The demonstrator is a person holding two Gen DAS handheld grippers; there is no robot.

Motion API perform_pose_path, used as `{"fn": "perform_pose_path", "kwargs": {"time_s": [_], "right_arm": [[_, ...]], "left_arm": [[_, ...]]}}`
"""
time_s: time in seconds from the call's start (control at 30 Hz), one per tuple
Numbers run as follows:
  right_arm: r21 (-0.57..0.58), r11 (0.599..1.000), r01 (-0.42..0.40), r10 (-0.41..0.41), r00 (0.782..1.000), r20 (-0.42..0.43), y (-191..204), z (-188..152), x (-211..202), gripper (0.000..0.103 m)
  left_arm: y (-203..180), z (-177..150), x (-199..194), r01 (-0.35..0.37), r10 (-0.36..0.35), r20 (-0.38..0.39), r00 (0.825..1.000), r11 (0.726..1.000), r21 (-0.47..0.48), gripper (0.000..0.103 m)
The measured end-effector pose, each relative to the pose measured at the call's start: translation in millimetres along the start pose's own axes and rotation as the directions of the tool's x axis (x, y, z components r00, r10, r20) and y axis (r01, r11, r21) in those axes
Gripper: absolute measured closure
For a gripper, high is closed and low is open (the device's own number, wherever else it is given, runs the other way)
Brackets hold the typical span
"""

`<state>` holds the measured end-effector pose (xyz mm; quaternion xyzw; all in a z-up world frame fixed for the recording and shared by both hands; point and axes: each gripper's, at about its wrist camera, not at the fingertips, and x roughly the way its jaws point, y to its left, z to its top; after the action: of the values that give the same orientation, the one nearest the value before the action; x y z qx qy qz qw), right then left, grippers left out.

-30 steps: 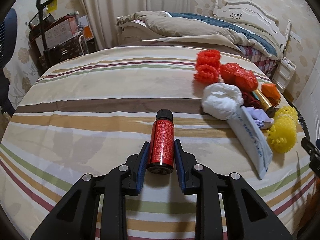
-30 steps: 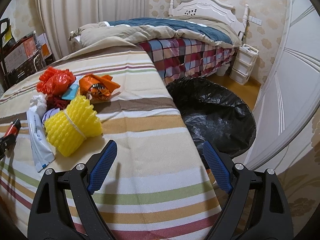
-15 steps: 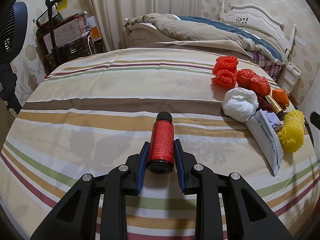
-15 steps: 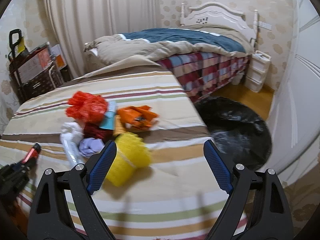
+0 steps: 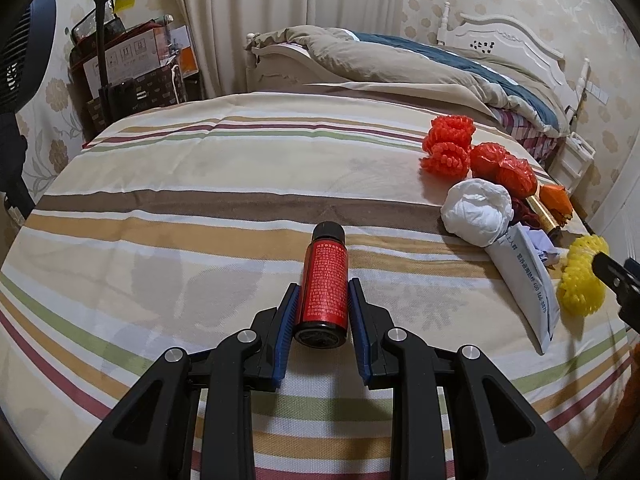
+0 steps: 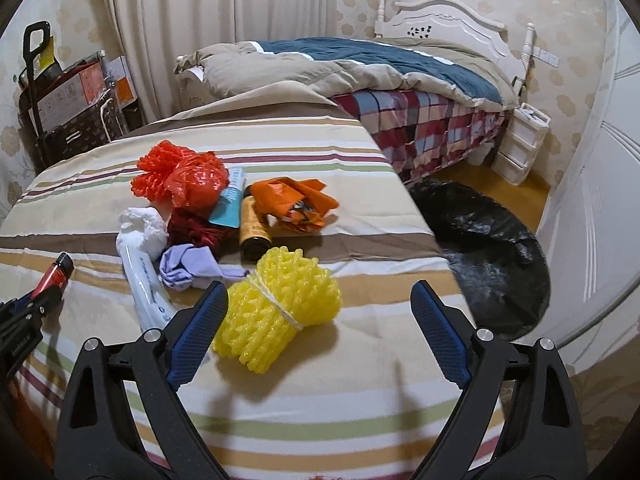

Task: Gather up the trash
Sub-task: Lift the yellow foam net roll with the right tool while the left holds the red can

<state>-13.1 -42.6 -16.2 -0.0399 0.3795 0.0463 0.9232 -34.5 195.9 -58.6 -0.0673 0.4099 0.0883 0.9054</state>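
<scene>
Left tongs (image 5: 323, 312) clamp red bottle (image 5: 325, 284), cap pointing ahead. Right tongs (image 6: 320, 320) wide open, empty; yellow net (image 6: 278, 312) just ahead between pads.

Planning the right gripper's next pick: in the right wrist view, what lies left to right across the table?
red bottle → white paper wad → purple wrapper → yellow foam net → black trash bag beyond the table's edge.

We see the trash pile (image 6: 224, 216) on the worktop (image 6: 360, 380); right, seemingly on the floor, a bin bag (image 6: 492, 248); behind, the bed (image 6: 360, 76).
</scene>
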Motion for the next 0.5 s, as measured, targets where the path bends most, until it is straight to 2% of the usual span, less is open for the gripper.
{"fn": "perform_pose_path", "kwargs": {"time_s": [0.3, 0.5], "right_arm": [[-0.019, 1.000, -0.009, 0.010, 0.999, 0.035, 23.9, 9.6, 3.3, 0.013], [-0.042, 0.999, 0.008, -0.009, 1.000, -0.023, 31.0, 0.0, 19.6, 0.013]], "left_arm": [[1.5, -0.3, -0.5, 0.006, -0.006, 0.005, 1.000, 1.000, -0.002, 0.076], [1.3, -0.4, -0.6, 0.009, -0.009, 0.005, 1.000, 1.000, -0.003, 0.076]]}}
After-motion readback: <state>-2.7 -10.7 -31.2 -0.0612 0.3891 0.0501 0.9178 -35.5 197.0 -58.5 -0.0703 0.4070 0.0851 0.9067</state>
